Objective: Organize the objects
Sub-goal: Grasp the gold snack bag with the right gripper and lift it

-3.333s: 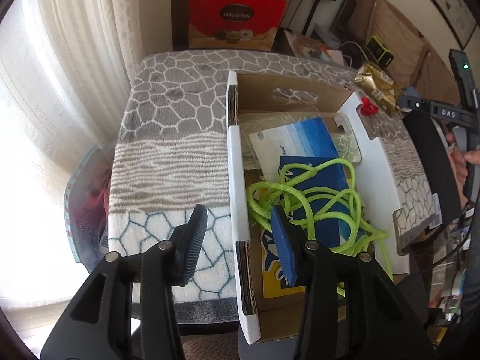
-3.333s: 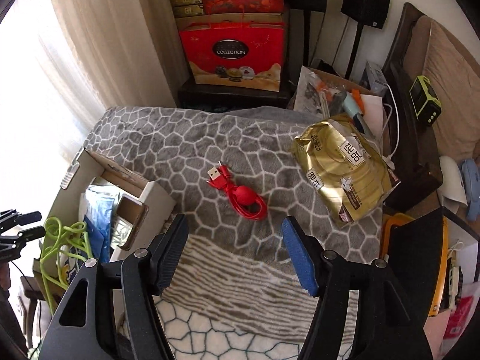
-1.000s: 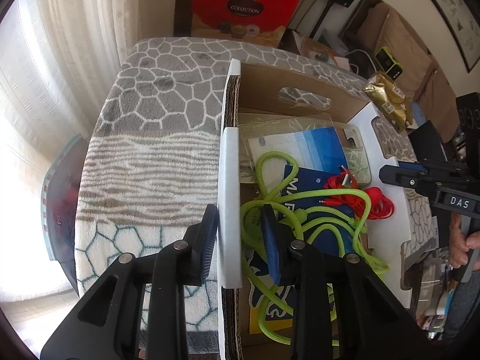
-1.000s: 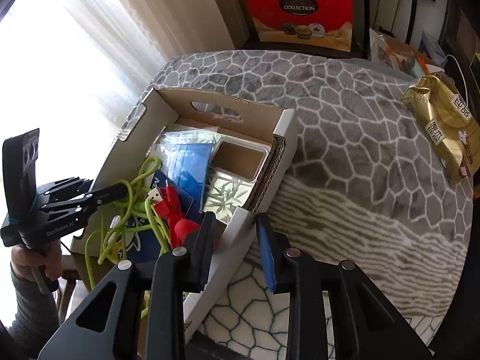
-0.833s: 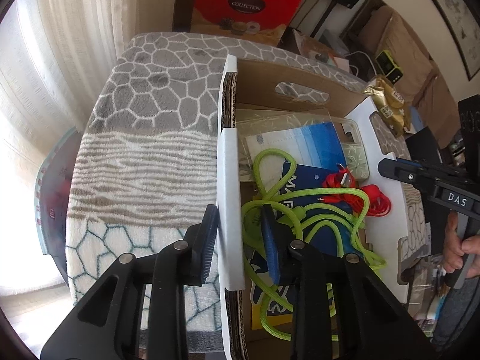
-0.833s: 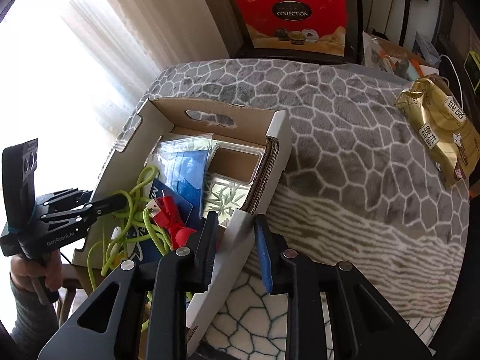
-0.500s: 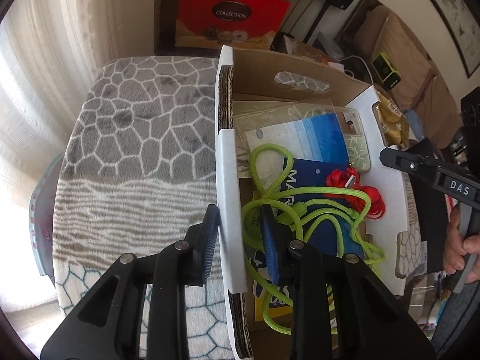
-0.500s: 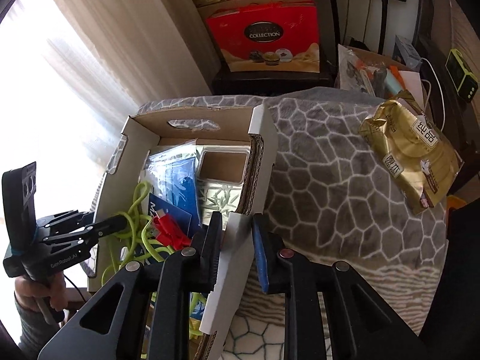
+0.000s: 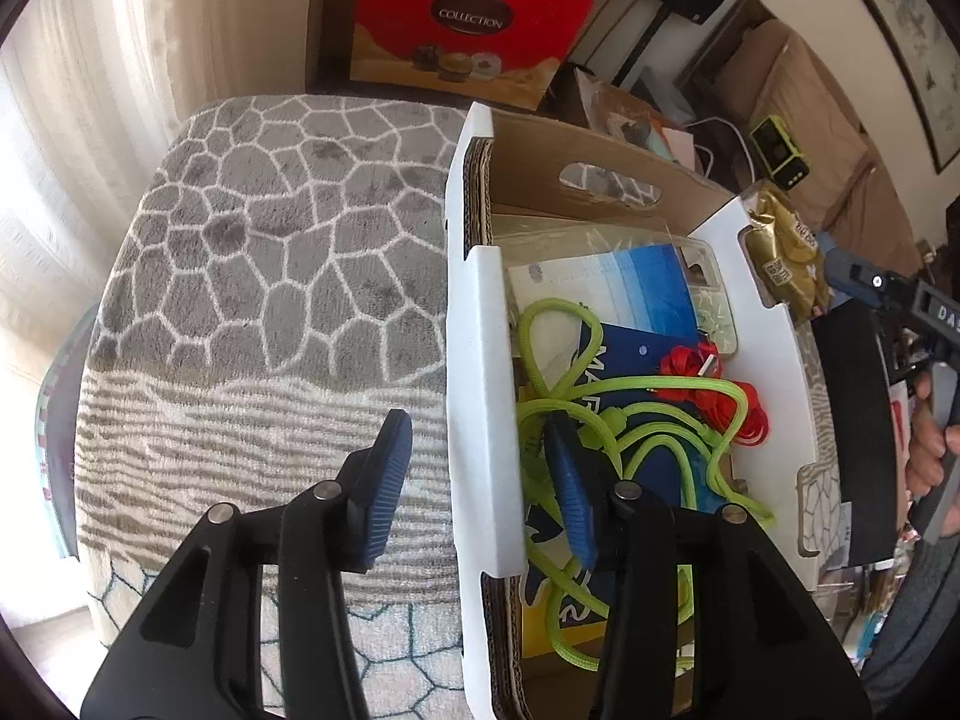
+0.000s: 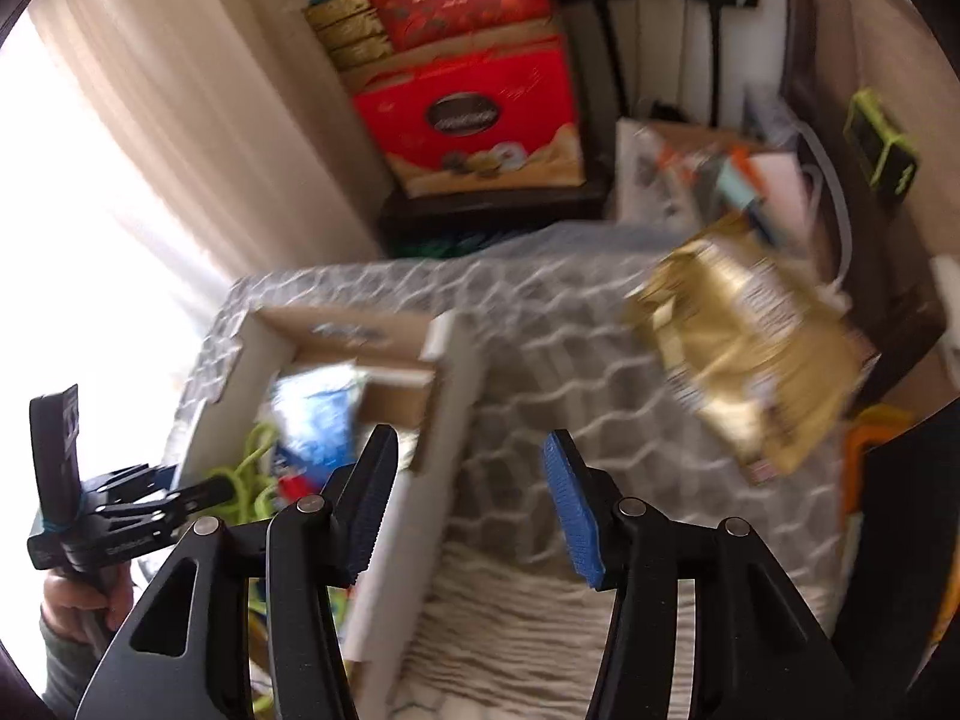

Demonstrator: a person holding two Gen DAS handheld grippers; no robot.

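A cardboard box [image 9: 480, 360] is seen resting on a grey patterned blanket [image 9: 270, 252], its white left wall standing upright and a hand slot cut in the far wall. Inside it a lime green cord [image 9: 606, 420] is tangled over a dark blue packet [image 9: 624, 360], with a red cable [image 9: 720, 396] lying at the right of the tangle and a clear packet with a blue card [image 9: 630, 282] towards the far end. The left gripper [image 9: 480, 456] is held with its jaws spread, one finger outside the left wall over the blanket and the other inside the box among the green loops; neither pad appears to be pressing the wall. The right gripper [image 10: 468, 492] is likewise seen spread wide and holding nothing, with the box's right wall just beside its left finger; this view is motion-blurred. A gold foil bag [image 10: 750, 348] is seen lying on the blanket, well apart from the box and to its far right. The step in hand is judged to be the release of the box, with the bag as the remaining loose item. For the next move, the right gripper would need to be carried far and right, lowered over the bag, and closed on a crumpled edge, since the foil is likely to slip.
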